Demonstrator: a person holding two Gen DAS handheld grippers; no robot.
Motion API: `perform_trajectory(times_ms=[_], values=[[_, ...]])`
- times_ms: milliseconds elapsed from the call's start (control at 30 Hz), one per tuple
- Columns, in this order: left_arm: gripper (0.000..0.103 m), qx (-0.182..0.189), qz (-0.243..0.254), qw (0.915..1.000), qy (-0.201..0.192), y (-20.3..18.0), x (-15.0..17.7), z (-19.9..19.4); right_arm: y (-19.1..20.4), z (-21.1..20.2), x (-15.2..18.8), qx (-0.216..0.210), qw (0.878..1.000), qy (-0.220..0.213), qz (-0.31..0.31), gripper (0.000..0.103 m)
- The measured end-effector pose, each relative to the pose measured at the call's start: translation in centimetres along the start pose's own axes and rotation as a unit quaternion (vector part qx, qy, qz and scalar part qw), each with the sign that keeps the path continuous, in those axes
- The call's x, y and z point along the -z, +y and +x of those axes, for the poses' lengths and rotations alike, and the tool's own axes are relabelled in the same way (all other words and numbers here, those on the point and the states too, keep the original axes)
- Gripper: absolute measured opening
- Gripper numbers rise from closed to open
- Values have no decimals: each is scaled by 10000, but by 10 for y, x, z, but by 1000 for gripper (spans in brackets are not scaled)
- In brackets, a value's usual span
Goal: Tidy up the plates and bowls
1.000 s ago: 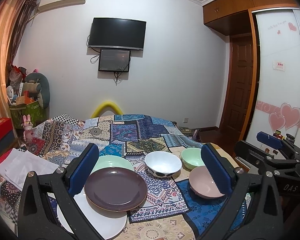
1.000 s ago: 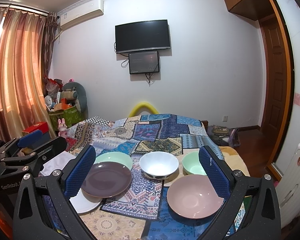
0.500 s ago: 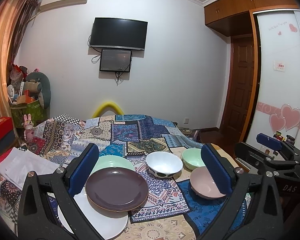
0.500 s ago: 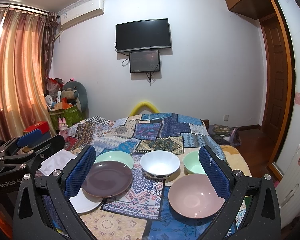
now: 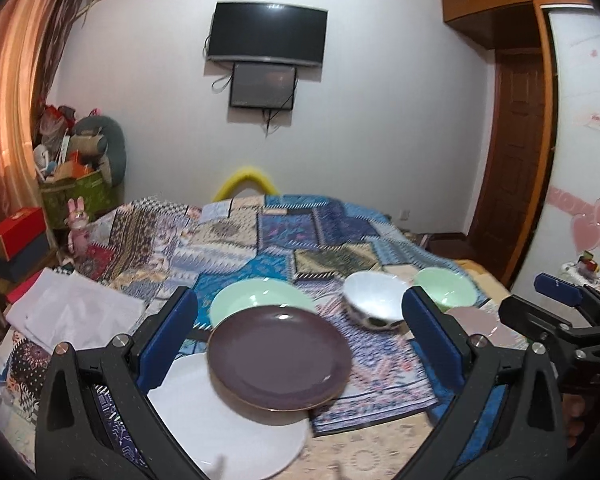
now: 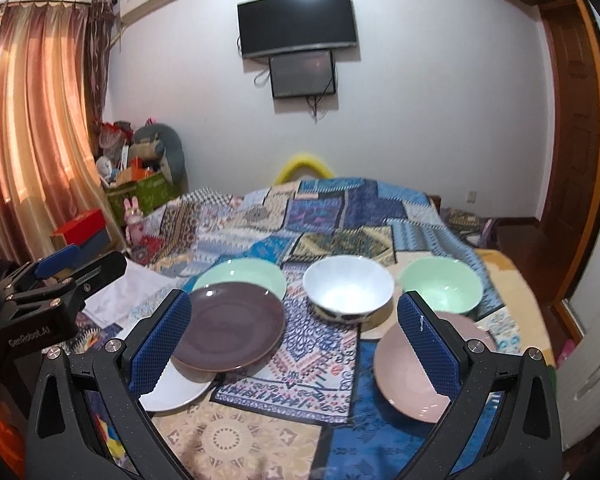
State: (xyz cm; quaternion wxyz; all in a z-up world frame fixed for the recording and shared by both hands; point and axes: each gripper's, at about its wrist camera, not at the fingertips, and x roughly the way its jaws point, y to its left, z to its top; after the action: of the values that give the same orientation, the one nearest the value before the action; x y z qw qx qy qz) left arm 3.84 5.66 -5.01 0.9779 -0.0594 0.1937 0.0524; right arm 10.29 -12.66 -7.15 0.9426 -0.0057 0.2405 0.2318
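Note:
On a patchwork cloth (image 6: pixel 284 344) lie a purple plate (image 5: pixel 278 358) (image 6: pixel 228 326) overlapping a white plate (image 5: pixel 228 424) (image 6: pixel 172 388) and a green plate (image 5: pixel 256 300) (image 6: pixel 240 274). To the right stand a white bowl (image 5: pixel 374 306) (image 6: pixel 348 286), a green bowl (image 5: pixel 444 290) (image 6: pixel 440 284) and a pink bowl (image 6: pixel 412 372) (image 5: pixel 482 326). My left gripper (image 5: pixel 300 340) is open above the purple plate. My right gripper (image 6: pixel 294 348) is open between the purple plate and the pink bowl. Both are empty.
A quilt-covered bed (image 6: pixel 332 216) lies behind the dishes. White folded cloth (image 5: pixel 72 312) lies at the left. Boxes and toys (image 6: pixel 140 184) stand by the curtain. A wooden door (image 5: pixel 512 168) is at the right.
Both grippers have moved forward and down toward the dishes, which now look larger. The left view has shifted left over the purple plate. The dishes have not moved.

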Motion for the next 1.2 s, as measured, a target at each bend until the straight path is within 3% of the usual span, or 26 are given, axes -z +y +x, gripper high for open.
perform_trajectory(times_ms=[300,467,667,800,900,1033,1200], values=[[103,-135,-39,9973,723,50,17,61,12,59,6,-155,9980,613,74,102],[102,-120,-60,9946,1028,74,26,91,15,97,12,-337,9927,1137,221,92],[81,-48,-249,9886,1483,104,34,132,11,124,22,-388,9860,1576,371,83],[61,65,-287,9799,1974,116,40,159,11,140,28,-320,9819,1828,379,76],[57,231,-344,9708,2364,124,48,178,8,148,34,-363,9780,2001,455,70],[55,229,-256,9658,2568,127,57,193,6,159,40,-402,9732,2193,554,61],[44,457,-357,9576,2824,131,64,207,7,167,45,-483,9679,2392,599,48]])
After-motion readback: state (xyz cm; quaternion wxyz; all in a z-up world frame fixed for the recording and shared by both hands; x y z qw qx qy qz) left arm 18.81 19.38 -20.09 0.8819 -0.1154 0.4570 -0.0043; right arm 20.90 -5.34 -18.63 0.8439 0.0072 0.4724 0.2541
